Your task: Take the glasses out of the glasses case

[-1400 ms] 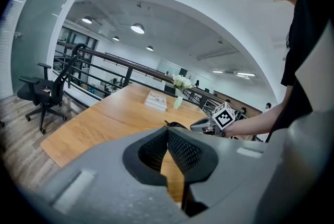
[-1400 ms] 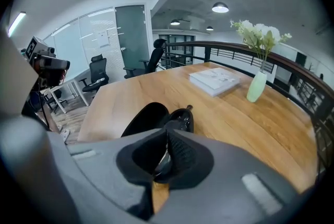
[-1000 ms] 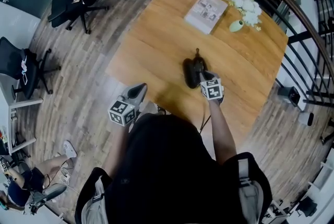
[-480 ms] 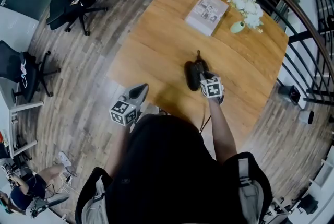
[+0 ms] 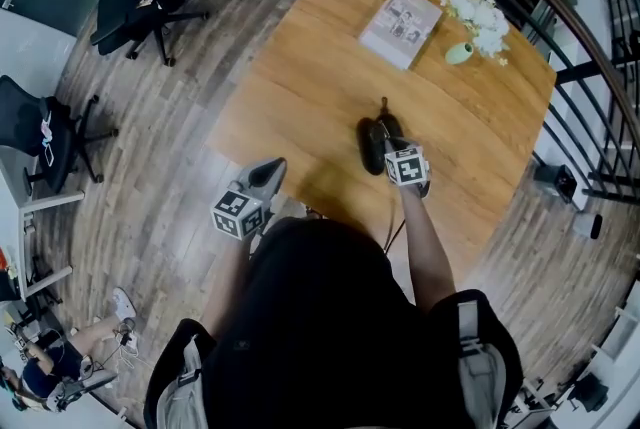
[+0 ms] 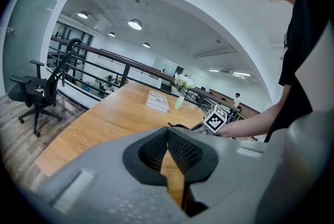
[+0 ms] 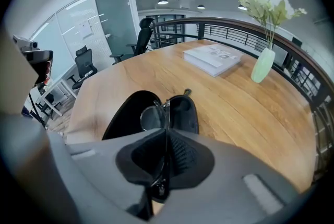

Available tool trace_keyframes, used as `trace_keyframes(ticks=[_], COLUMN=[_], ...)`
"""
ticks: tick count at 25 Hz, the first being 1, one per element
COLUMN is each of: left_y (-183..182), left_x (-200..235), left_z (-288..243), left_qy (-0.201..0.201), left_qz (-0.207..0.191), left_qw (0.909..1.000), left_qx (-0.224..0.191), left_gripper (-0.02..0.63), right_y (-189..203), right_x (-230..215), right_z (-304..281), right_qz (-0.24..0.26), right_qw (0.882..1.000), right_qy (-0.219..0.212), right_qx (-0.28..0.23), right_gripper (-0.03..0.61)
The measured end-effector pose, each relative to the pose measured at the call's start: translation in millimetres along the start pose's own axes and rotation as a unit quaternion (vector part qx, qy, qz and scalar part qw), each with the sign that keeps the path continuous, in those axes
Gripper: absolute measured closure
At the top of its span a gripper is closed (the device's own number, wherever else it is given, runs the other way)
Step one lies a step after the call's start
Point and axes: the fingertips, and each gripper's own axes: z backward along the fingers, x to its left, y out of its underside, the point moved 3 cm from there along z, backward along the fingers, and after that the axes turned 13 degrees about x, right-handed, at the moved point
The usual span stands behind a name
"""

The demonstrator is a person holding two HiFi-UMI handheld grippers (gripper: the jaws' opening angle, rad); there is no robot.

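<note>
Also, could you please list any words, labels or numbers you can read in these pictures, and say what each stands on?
No text can be read.
The book: cover print too small and blurred to read.
The sheets on the glass wall: too blurred to read.
The marker cubes: black-and-white square patterns only, no letters or numbers.

the head view looks steeply down on the table (image 5: 300, 87) from high up. the left gripper view looks across it from low by its edge, the right gripper view from close above the glasses case (image 7: 125, 116). all three show the book (image 5: 400, 12) and flowers (image 5: 478, 17).
</note>
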Motion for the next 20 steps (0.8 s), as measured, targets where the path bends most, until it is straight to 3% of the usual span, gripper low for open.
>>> trace_keyframes(ticks=[20], left_y=[-2], left_x=[-24], left_z=[8], left_qy=[0.008], left_qz=[-0.011], left_qw=[0.9998], left_qx=[-0.011], left_gripper=[0.603], right_y=[5], right_x=[16], right_z=[35], right_qz=[-0.003], right_qw=[0.999], right_qy=[-0.034], right_qx=[-0.039], right_gripper=[0.56])
